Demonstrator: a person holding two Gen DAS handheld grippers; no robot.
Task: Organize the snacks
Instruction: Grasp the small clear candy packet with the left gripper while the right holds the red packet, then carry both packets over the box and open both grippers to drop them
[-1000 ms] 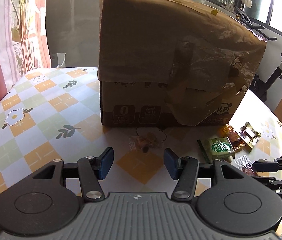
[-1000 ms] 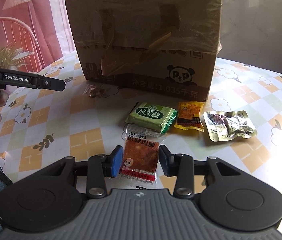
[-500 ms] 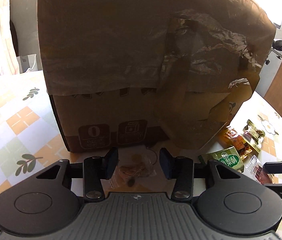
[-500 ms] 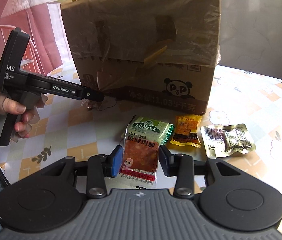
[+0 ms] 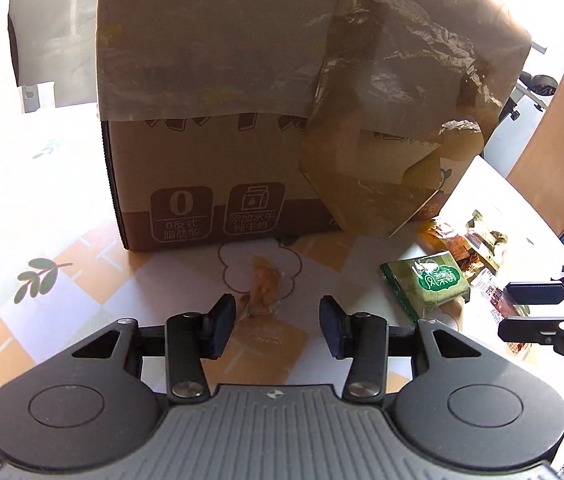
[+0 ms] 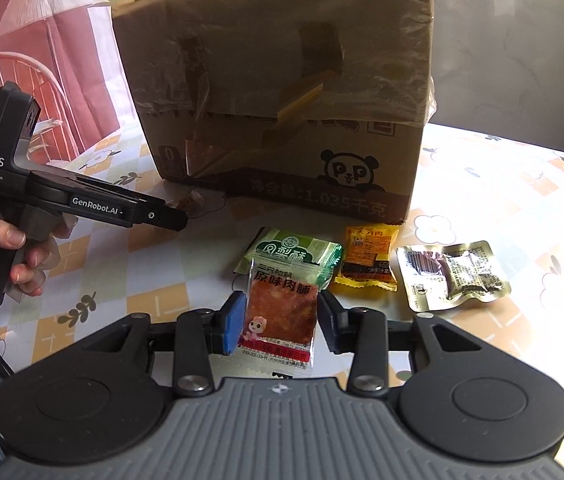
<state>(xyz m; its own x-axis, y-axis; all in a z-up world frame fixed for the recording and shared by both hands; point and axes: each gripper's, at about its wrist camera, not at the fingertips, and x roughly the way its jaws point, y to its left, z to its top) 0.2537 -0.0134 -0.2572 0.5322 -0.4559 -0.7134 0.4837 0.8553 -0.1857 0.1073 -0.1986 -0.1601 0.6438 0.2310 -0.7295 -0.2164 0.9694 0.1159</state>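
Observation:
My left gripper (image 5: 278,328) is open, low over the table, with a small clear packet of brown snack (image 5: 264,286) just ahead between its fingertips, in front of the cardboard box (image 5: 242,100). My right gripper (image 6: 280,322) is shut on a red meat-jerky packet (image 6: 282,316) and holds it. On the table beyond lie a green pastry packet (image 6: 294,250), an orange packet (image 6: 368,258) and a silver packet (image 6: 452,274). The left gripper also shows in the right wrist view (image 6: 174,216), at the clear packet (image 6: 192,202).
The tall taped cardboard box (image 6: 282,92) stands at the middle of the floral checked tablecloth (image 6: 502,200). A chair back (image 6: 10,76) and a red curtain are at the left. The table edge curves at the right.
My left gripper has moved forward toward the box until the clear packet lies at its fingertips. My right gripper has kept hold of the jerky packet and barely moved.

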